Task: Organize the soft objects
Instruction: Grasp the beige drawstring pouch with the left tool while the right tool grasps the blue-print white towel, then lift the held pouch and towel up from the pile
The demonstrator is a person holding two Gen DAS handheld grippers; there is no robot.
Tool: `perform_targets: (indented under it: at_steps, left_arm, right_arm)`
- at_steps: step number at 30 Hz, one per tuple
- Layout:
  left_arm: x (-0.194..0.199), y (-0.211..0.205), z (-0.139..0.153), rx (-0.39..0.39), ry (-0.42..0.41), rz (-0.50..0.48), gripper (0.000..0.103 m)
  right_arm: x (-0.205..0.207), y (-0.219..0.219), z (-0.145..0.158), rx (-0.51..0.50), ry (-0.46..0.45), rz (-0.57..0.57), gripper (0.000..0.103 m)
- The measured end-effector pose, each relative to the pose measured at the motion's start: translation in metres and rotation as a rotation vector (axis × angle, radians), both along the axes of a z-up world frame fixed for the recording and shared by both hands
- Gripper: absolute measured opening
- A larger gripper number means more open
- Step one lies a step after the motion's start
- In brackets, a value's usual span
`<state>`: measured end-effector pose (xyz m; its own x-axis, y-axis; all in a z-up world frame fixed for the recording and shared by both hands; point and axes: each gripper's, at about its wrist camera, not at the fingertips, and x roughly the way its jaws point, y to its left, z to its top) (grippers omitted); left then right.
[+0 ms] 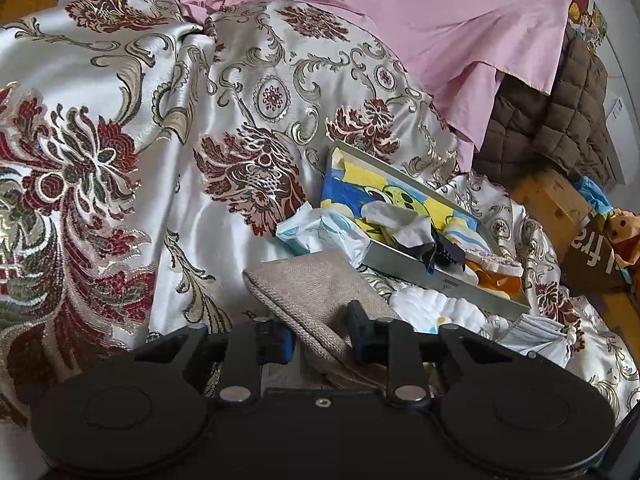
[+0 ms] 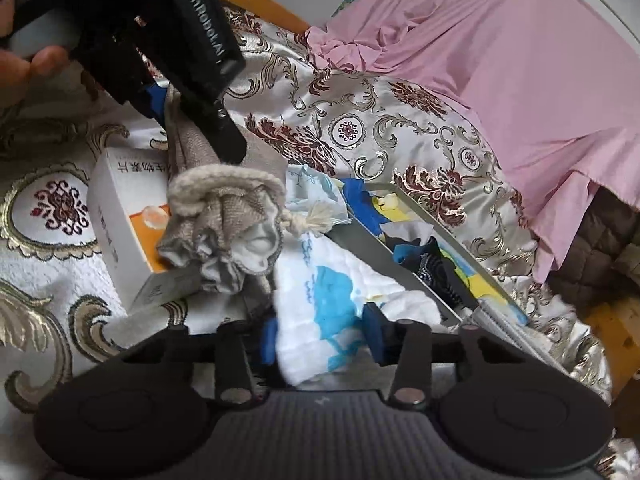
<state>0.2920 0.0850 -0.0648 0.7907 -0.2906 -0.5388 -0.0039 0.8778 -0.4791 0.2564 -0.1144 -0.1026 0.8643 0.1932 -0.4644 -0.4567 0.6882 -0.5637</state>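
Holding the pouch [image 1: 316, 300] near its closed end, our left jaws [image 1: 320, 338] sit partly closed with the beige weave running between them, though from the left wrist view we cannot be sure how tightly they pinch it. From the right wrist view the left gripper [image 2: 192, 60] comes down from above onto that same pouch [image 2: 224, 216], whose gathered mouth with its thick cord hangs open toward us. Our right jaws [image 2: 324, 344] are about half open with the cloth [image 2: 332, 308], white with blue print, lying between them; it looks draped there more than clamped, and we cannot tell if the pads press it.

Just beside the pouch lies a white and orange box [image 2: 120, 224], and past the cloth a shallow tray [image 2: 404, 276] holds socks [image 2: 436, 268] and other small fabric pieces. All of it rests on the brocade bedspread [image 1: 120, 120], with a pink sheet [image 2: 520, 80] further back.

We judge the cloth to be light, limp and easily bunched, so a pinch on a folded edge should carry it. The pouch is coarse and grippy but floppy; holding its rim near the cord would keep the mouth open for stuffing
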Motion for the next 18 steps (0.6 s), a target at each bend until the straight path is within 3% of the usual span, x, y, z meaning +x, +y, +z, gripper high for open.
perform_targets:
  at_steps: [10, 12, 16, 18]
  left_arm:
    - [-0.008, 0.005, 0.008, -0.05, -0.049, 0.0, 0.019]
    - [-0.008, 0.0, 0.007, -0.047, -0.059, -0.025, 0.019]
    - [-0.008, -0.007, 0.004, -0.031, -0.056, -0.063, 0.019]
    - [-0.008, -0.007, 0.002, -0.037, -0.051, -0.065, 0.018]
  right_arm:
    - [0.001, -0.016, 0.019, 0.125, 0.0, -0.049, 0.028]
    - [0.006, -0.018, 0.02, 0.151, 0.025, -0.068, 0.028]
    - [0.013, -0.016, 0.015, 0.131, 0.046, -0.083, 0.039]
    - [0.013, -0.016, 0.013, 0.128, 0.05, -0.085, 0.039]
